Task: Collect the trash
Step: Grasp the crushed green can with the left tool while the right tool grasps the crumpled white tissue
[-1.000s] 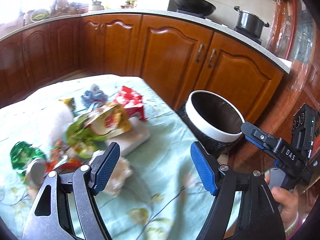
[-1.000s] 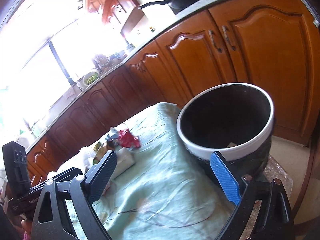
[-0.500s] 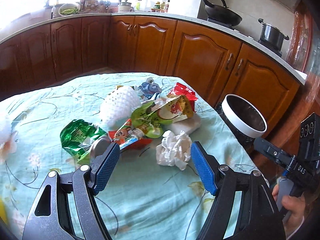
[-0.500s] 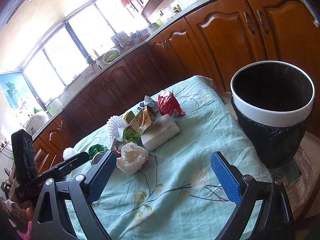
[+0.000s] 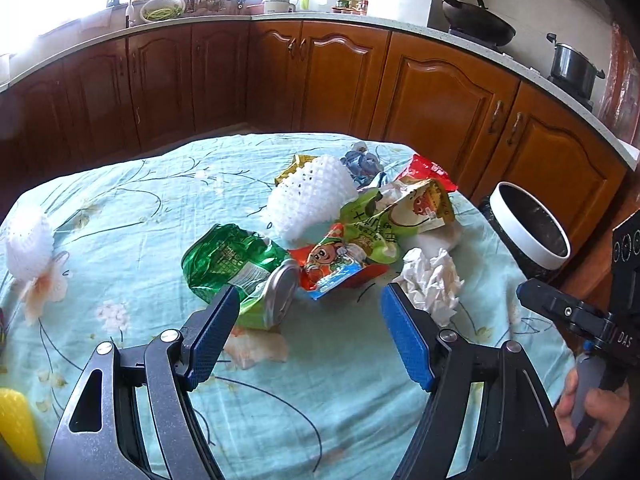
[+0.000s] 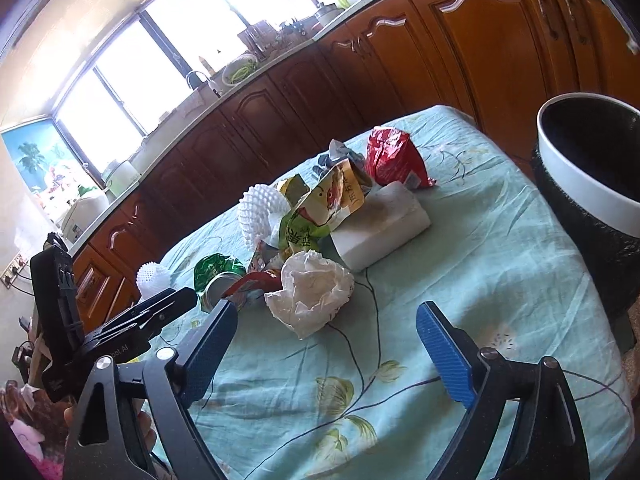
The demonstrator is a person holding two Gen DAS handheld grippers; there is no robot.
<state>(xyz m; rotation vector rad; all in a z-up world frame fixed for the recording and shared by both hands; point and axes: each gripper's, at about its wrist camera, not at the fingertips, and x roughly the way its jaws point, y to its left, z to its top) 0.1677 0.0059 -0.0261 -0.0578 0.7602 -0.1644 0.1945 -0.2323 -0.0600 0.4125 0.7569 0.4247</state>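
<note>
1. On the table (image 5: 132, 208), which is covered by a pale green flowered cloth, a heap of trash lies toward the far right corner, near the edge where the bin (image 5: 530, 226) stands.
2. The left gripper (image 5: 310, 336) hovers over the near part of the cloth with its blue-padded fingers (image 5: 210, 336) spread wide and nothing between them.
3. The crushed green can (image 5: 244, 268) lies just ahead of the left finger, its silver end turned toward the gap (the pad's tip overlaps it in the left wrist view, but I cannot tell if they touch).
4. The crumpled white paper (image 5: 432, 280) lies just beyond the tip of the right finger of that gripper, outside the gap.
5. The right gripper (image 6: 324, 344) is also spread wide and empty; the crumpled white paper (image 6: 310, 296) sits just ahead of its gap, nearer its left finger.
6. Behind the paper lie a red and green snack wrapper (image 5: 340, 260), a white foam net (image 5: 310, 200), a red bag (image 6: 390, 158) and a white block (image 6: 380, 228), all piled touching one another.
7. A second foam net (image 5: 28, 240) lies well apart at the left edge.
8. The bin (image 6: 592, 192), white-rimmed with a black liner, stands off the right edge of the table, beside the wooden cabinets (image 5: 440, 96).
</note>
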